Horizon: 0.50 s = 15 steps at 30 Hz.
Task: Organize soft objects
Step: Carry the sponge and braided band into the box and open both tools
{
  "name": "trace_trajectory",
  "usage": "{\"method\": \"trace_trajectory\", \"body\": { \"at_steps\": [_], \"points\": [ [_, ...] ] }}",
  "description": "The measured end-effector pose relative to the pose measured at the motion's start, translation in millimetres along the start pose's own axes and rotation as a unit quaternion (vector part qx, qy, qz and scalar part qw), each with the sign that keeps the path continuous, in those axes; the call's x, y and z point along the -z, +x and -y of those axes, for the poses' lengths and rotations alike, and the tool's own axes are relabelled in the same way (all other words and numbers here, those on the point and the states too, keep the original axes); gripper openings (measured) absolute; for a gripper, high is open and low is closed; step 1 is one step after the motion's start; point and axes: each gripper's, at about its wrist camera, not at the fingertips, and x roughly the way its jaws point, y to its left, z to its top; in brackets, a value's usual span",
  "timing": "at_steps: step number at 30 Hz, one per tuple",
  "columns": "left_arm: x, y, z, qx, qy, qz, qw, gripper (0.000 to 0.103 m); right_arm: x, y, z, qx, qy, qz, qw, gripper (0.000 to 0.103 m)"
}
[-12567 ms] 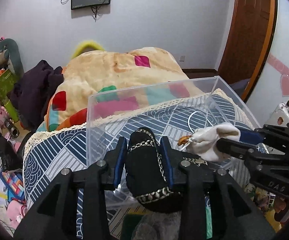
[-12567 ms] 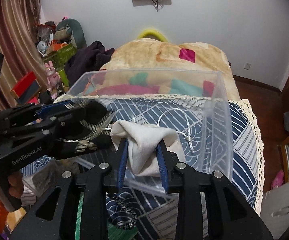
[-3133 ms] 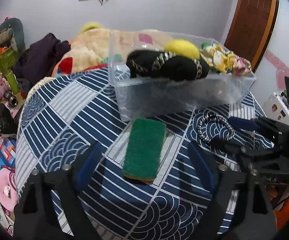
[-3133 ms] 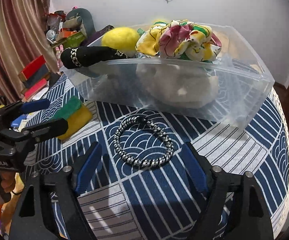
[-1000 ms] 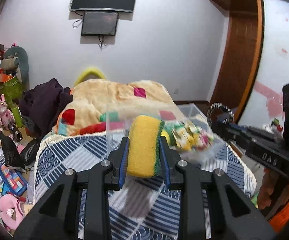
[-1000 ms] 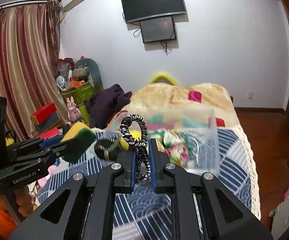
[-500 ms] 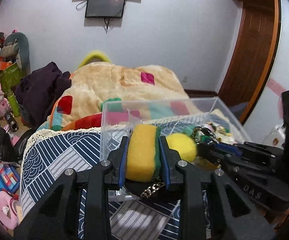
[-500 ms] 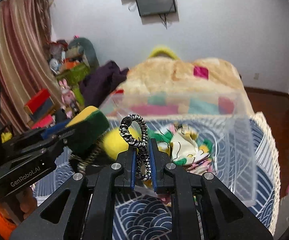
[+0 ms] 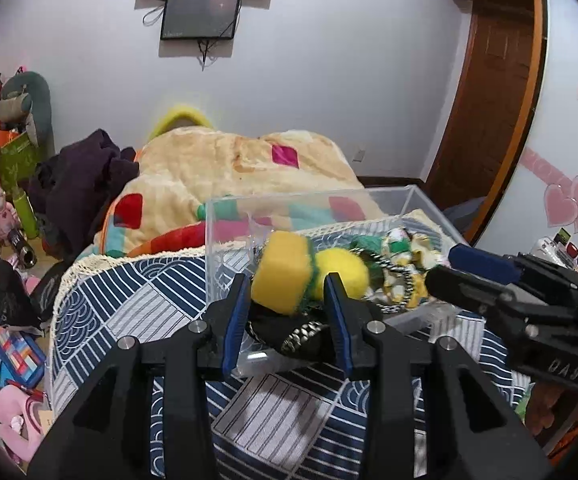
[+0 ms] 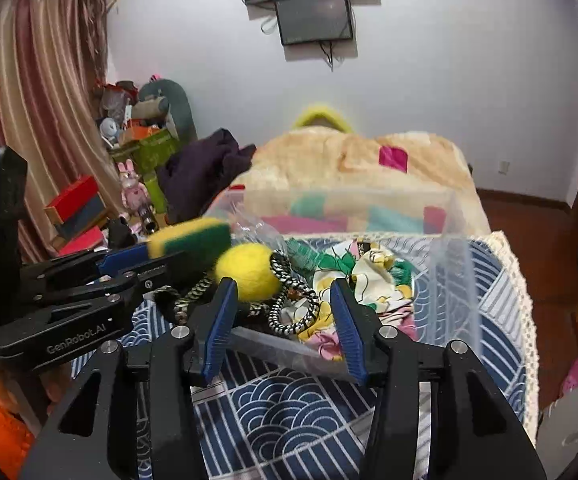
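Note:
A clear plastic bin (image 9: 429,204) (image 10: 455,264) stands on the blue patterned cloth. In it lie a yellow ball (image 9: 343,272) (image 10: 249,272), a black chain-trimmed item (image 9: 289,330), a flowery cloth (image 10: 369,276) and a black-and-white braided ring (image 10: 293,312). My left gripper (image 9: 287,316) is open; the yellow-green sponge (image 9: 283,270) (image 10: 193,238) is blurred, loose at its fingertips over the bin. My right gripper (image 10: 283,320) is open and empty over the bin's near wall, just before the ring.
The table cloth (image 9: 129,300) ends in a lace edge. Behind it is a bed with a beige blanket (image 9: 229,168). Toys and boxes (image 9: 5,152) crowd the left floor. A wooden door (image 9: 489,100) is at the right.
Both grippers have opened. The sponge has slipped free of the left gripper's pads and the braided ring has dropped from the right gripper into the bin.

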Motion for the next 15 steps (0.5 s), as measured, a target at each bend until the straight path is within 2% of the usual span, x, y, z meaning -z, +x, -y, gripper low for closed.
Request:
{"method": "trace_trajectory", "body": {
  "at_steps": [7, 15],
  "points": [
    [-6, -57, 23, 0.007, 0.026, 0.06, 0.9978, 0.037, -8, -45, -3, 0.009, -0.012, 0.054, 0.998, 0.045],
    [-11, -115, 44, 0.007, 0.04, 0.133, 0.9902, 0.059, -13, -101, -19, 0.027, -0.036, 0.128, 0.991, 0.06]
  ]
}}
